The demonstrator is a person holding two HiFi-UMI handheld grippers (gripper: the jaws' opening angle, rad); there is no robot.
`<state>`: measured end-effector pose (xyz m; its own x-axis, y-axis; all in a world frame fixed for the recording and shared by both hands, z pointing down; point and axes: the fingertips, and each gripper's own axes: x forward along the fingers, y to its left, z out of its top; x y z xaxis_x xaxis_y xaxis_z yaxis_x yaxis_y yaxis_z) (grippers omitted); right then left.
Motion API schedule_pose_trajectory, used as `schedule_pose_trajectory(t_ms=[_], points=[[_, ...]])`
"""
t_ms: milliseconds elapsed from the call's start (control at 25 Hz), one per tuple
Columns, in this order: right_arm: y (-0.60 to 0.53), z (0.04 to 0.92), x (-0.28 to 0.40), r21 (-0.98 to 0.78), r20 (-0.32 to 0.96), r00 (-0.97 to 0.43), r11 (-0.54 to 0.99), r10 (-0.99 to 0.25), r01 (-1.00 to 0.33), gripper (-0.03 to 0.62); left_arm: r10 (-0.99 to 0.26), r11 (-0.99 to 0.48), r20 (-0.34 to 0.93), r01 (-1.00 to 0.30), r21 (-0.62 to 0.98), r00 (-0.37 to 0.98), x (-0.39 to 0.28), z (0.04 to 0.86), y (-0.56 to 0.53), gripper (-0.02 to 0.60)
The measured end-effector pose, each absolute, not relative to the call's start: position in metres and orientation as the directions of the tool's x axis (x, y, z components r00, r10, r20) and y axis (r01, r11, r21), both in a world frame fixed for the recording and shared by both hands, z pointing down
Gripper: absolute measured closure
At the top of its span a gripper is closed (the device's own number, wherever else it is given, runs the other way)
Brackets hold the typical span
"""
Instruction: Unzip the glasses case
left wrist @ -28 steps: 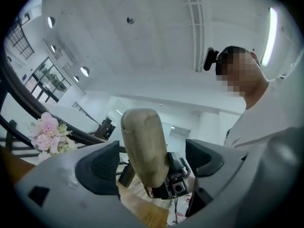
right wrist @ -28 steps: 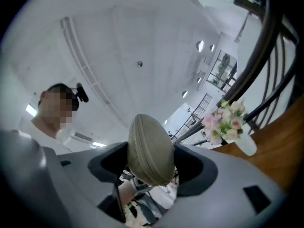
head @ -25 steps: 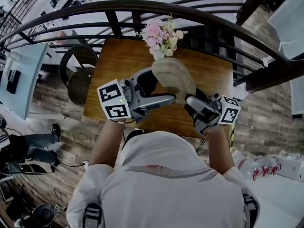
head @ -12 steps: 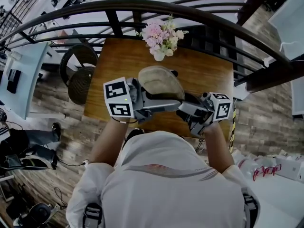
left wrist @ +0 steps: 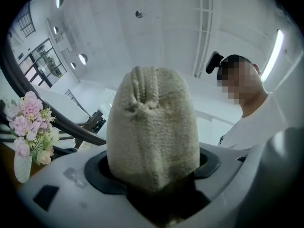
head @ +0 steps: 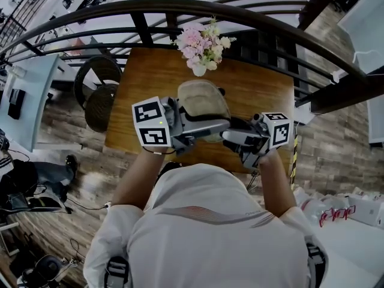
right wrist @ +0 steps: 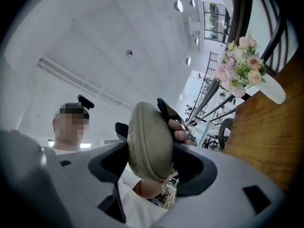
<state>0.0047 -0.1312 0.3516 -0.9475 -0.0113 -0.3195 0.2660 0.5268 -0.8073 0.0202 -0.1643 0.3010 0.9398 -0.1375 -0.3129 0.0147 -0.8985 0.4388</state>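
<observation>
one glasses case (head: 204,102), two grippers (head: 211,123) (head: 231,136), one vase (head: 200,70)

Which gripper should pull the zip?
Probably the right gripper: the zip seam of the glasses case sits between its jaws. The left gripper, jaws just closing around the case's body, steadies it.

I read a beige, fleecy glasses case (head: 203,101), pink and cream flowers (head: 201,41) in a white vase (head: 200,69), a warm brown wooden table (head: 150,83), and black-and-white markers (head: 153,131) on my grey left gripper (head: 205,116).
</observation>
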Motion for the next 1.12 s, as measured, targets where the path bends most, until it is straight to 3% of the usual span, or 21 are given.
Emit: schedule_pose_trajectory(t_ms=[160, 440, 520, 560, 640, 760, 880, 1120], points=[[-0.135, 0.353, 0.005, -0.794, -0.301, -0.953, 0.562, -0.029, 0.233, 0.243, -0.184, -0.894, -0.293, -0.036, 0.447, 0.938, 0.018, 0.304, -0.171, 0.264], [-0.163, 0.344, 0.029, -0.698, -0.275, -0.937, 0.715, -0.216, 0.04, 0.258, -0.316, -0.86, -0.313, -0.13, 0.494, 0.896, 0.0, 0.306, -0.198, 0.273], [-0.171, 0.339, 0.042, -0.646, -0.261, -0.916, 0.76, -0.304, -0.068, 0.263, -0.343, -0.848, -0.321, -0.144, 0.51, 0.883, -0.007, 0.303, -0.205, 0.275], [-0.175, 0.337, 0.048, -0.596, -0.235, -0.905, 0.788, -0.354, -0.154, 0.3, -0.354, -0.844, -0.323, -0.151, 0.515, 0.878, -0.01, 0.3, -0.208, 0.275], [-0.177, 0.338, 0.056, -0.457, -0.15, -0.889, 0.828, -0.432, -0.325, 0.373, -0.376, -0.84, -0.316, -0.177, 0.512, 0.871, -0.015, 0.296, -0.213, 0.275], [-0.172, 0.352, 0.049, -0.235, 0.064, -0.882, 0.852, -0.467, -0.468, 0.376, -0.42, -0.827, -0.295, -0.228, 0.514, 0.858, -0.02, 0.289, -0.222, 0.275], [-0.164, 0.373, 0.032, -0.087, 0.257, -0.853, 0.868, -0.455, -0.489, 0.352, -0.475, -0.799, -0.264, -0.285, 0.53, 0.839, -0.021, 0.288, -0.233, 0.275], [-0.166, 0.398, -0.001, 0.035, 0.423, -0.769, 0.857, -0.479, -0.514, 0.352, -0.524, -0.76, -0.191, -0.355, 0.544, 0.83, -0.013, 0.299, -0.249, 0.275]])
